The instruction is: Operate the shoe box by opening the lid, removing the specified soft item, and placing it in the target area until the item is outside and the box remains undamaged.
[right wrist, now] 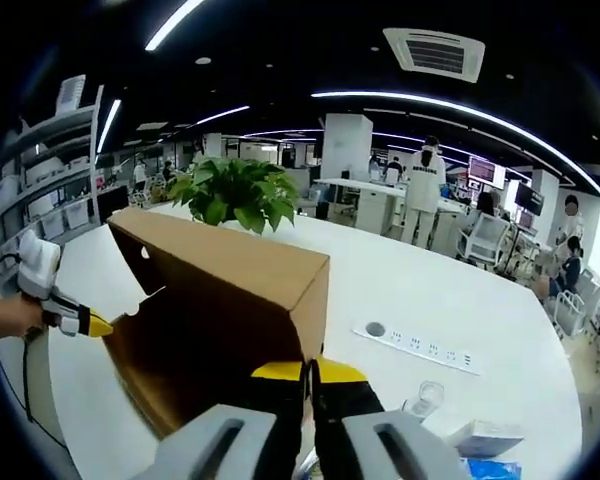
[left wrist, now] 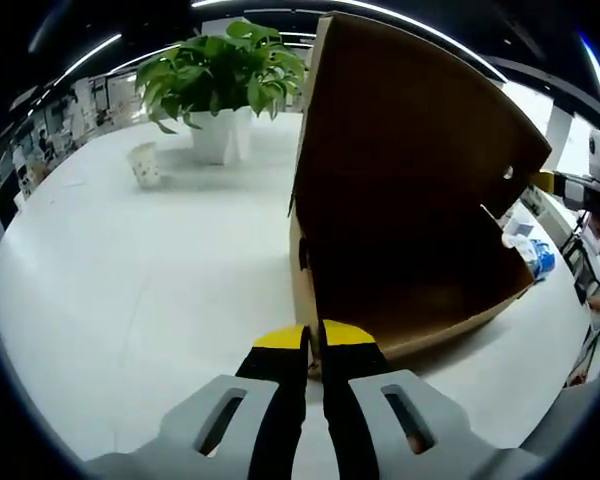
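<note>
The brown cardboard shoe box (left wrist: 410,300) stands on the white table (left wrist: 130,290) with its lid (left wrist: 400,130) raised steeply. What I see of its inside is shadowed bare cardboard, and no soft item shows. My left gripper (left wrist: 311,338) is shut at the box's near corner, its yellow tips pinching the wall edge. In the right gripper view the right gripper (right wrist: 309,372) is shut on the lid's (right wrist: 220,260) near corner. The left gripper (right wrist: 65,310) comes in from the left there, its tip against the box edge. The right gripper (left wrist: 570,185) appears beside the lid's far corner.
A potted plant (left wrist: 220,80) and a small white cup (left wrist: 145,163) stand at the table's far side. A power strip (right wrist: 415,345), a clear cup (right wrist: 425,398) and a blue-white packet (right wrist: 490,465) lie to the right. People stand in the office behind.
</note>
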Demonstrator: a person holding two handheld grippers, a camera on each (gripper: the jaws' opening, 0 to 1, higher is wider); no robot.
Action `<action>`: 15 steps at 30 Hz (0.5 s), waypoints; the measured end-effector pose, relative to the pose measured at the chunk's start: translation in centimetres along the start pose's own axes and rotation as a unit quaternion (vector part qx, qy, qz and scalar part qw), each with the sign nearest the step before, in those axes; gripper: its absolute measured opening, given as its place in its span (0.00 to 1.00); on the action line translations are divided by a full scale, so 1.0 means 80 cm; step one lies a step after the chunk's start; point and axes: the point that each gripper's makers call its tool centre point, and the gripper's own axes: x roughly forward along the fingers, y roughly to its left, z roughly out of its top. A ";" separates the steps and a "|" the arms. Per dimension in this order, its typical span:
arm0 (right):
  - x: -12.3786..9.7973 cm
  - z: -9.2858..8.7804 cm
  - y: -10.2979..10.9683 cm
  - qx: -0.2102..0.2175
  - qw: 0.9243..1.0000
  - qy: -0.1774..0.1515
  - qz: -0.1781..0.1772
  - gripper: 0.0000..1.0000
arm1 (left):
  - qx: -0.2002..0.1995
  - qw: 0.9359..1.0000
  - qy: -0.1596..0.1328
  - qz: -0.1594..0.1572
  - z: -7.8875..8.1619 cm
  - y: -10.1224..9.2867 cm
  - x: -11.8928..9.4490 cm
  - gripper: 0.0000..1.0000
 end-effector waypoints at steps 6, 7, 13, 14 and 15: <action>0.002 -0.001 -0.001 -0.002 1.000 -0.004 -0.006 0.00 | 0.000 1.000 -0.002 -0.001 0.000 0.000 0.000 0.02; 0.002 -0.001 -0.001 -0.004 1.000 -0.005 -0.006 0.00 | 0.001 1.000 -0.002 -0.001 0.000 -0.001 0.001 0.02; -0.002 -0.002 0.000 -0.018 1.000 -0.007 -0.006 0.00 | -0.004 1.000 -0.003 -0.001 0.000 -0.001 0.001 0.03; -0.002 -0.002 0.001 -0.022 1.000 -0.007 -0.005 0.00 | -0.006 1.000 -0.004 -0.001 0.000 0.000 0.001 0.03; -0.002 -0.002 0.000 -0.023 1.000 -0.007 -0.006 0.00 | -0.007 1.000 -0.004 0.000 0.001 0.000 0.001 0.03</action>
